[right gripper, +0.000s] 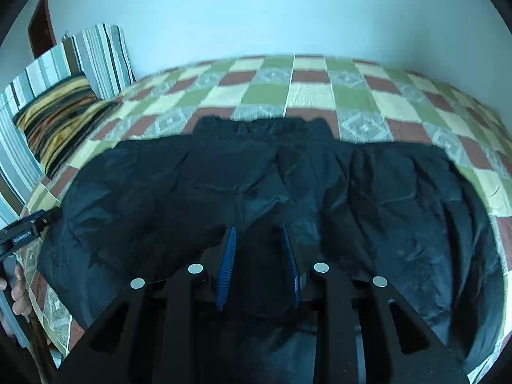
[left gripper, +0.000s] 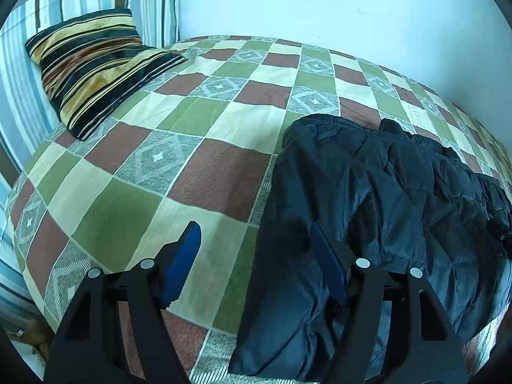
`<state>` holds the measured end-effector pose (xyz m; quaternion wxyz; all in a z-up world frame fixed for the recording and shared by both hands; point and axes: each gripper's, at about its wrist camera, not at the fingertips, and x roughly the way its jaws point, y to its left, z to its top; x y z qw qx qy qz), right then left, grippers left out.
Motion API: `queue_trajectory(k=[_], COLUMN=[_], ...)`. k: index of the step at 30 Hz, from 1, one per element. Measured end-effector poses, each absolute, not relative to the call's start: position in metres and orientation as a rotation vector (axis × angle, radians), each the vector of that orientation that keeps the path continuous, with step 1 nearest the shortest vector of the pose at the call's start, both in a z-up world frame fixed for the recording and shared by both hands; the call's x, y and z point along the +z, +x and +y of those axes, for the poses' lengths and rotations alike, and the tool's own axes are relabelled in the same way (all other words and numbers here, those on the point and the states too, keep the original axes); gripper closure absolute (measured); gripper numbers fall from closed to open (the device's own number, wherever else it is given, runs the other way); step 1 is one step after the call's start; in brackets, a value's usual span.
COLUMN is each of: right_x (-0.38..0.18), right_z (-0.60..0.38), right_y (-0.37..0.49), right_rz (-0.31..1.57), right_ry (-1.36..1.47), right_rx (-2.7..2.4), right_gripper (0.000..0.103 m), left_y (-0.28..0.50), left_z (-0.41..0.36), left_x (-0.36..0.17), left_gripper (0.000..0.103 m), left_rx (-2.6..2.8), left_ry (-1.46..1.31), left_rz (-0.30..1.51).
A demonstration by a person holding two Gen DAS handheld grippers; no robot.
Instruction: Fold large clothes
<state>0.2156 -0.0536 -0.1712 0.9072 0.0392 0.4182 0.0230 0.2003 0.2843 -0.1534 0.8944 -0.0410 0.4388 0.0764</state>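
Low in the right wrist frame, we see the right gripper (right gripper: 260,235) with its blue pads narrowed over the dark jacket (right gripper: 256,185), though whether they pinch fabric we cannot tell. In the left wrist frame the left gripper (left gripper: 256,236) stands released, one pad over the checkered bedspread (left gripper: 192,121), the other over the jacket's left edge. The jacket lies spread across the frame's centre; a striped pillow (left gripper: 92,64) sits upper left.

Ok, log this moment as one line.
dark garment spread on checkered bedspread | left gripper open | right gripper over garment
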Motion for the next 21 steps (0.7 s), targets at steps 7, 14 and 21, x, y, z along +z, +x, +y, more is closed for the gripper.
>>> queue_trajectory(k=[7, 14, 21], right_x=[-0.204, -0.209, -0.21], right_z=[-0.046, -0.043, -0.042], right_y=[0.228, 0.232, 0.232], right_rz=[0.924, 0.919, 0.902], right_ry=[0.031, 0.011, 0.003], right_rx=[0.002, -0.02, -0.018], right_gripper=[0.074, 0.074, 0.074], left_y=[0.214, 0.226, 0.23], left_z=[0.279, 0.274, 0.279], left_x=[-0.163, -0.17, -0.166], left_gripper=[0.032, 0.032, 0.032], left_rx=[0.138, 0.11, 0.06], left_ry=[-0.071, -0.067, -0.121], left_rz=[0.931, 0.96, 0.974])
